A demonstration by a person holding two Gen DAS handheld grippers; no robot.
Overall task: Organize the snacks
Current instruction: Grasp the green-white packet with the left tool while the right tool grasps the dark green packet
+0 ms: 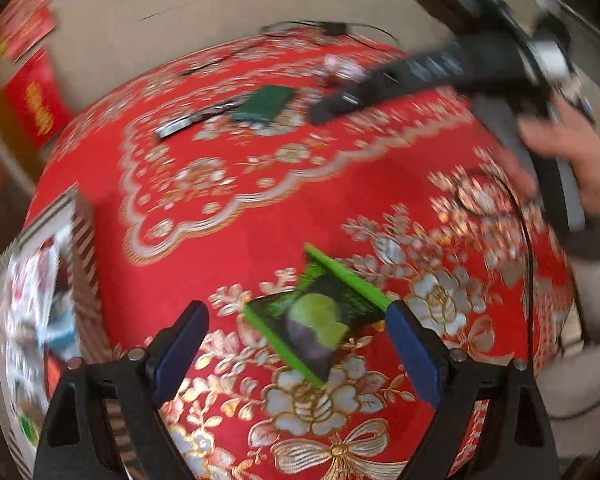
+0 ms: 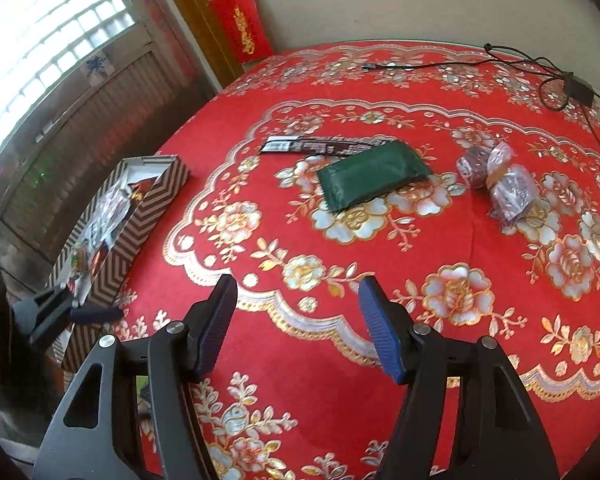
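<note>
Left gripper [image 1: 298, 322] jaws spread, green-edged snack packet [image 1: 320, 316] lying between them on the red surface [image 1: 228, 240]. Right gripper [image 2: 298, 322] jaws spread, empty; dark green packet [image 2: 374, 174], wrapped snack [image 2: 500, 180] ahead, patterned box [image 2: 140, 216] left

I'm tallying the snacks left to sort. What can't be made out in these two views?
- Box contents: left wrist view, smeared by motion blur and cut by the edge; right wrist view, too small.
- Green packet: print blurred in the left wrist view; whether the left gripper touches it, unclear.
- Dark flat wrapper: right wrist view, partly under the dark green pouch; label too small.
</note>
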